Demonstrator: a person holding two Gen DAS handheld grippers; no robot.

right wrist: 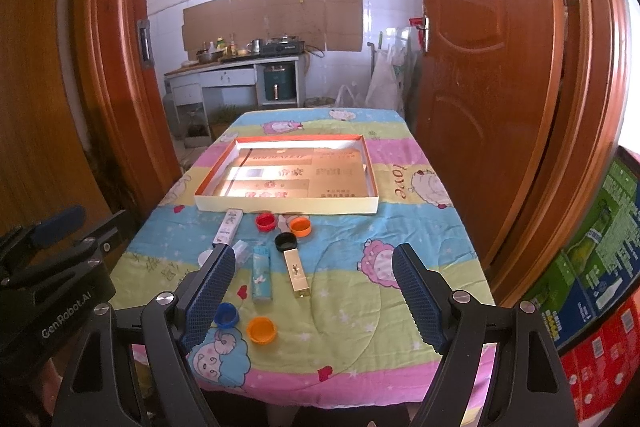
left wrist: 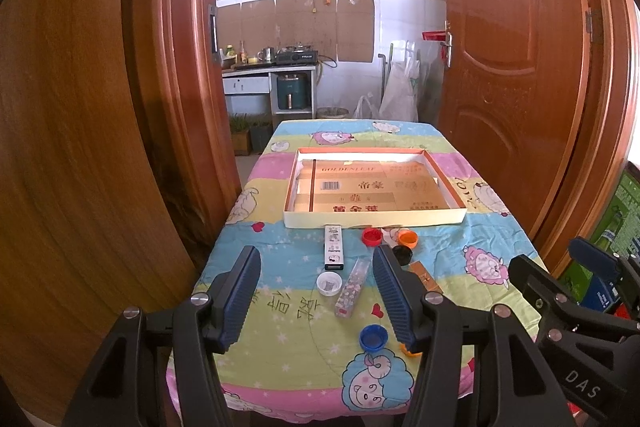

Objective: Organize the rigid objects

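A shallow white box tray (left wrist: 372, 218) (right wrist: 286, 205) with a cardboard floor lies mid-table. In front of it lie bottle caps: red (left wrist: 371, 236) (right wrist: 266, 221), orange (left wrist: 408, 237) (right wrist: 300, 226), black (left wrist: 402, 253) (right wrist: 286, 241), white (left wrist: 329, 283), blue (left wrist: 373, 337) (right wrist: 227, 314) and a second orange (right wrist: 261, 329). A white lighter (left wrist: 333, 246) (right wrist: 228, 225), a patterned lighter (left wrist: 352, 287), a teal lighter (right wrist: 261, 275) and a gold lighter (right wrist: 297, 273) lie among them. My left gripper (left wrist: 316, 293) and right gripper (right wrist: 314, 293) are open and empty above the table's near end.
The table has a cartoon-print cloth (left wrist: 480, 267) and stands in a doorway between wooden doors (left wrist: 500, 67). A kitchen counter (left wrist: 268, 67) is behind it. Coloured cartons (right wrist: 592, 259) stand at the right. The right gripper's body (left wrist: 580, 307) shows beside the left one.
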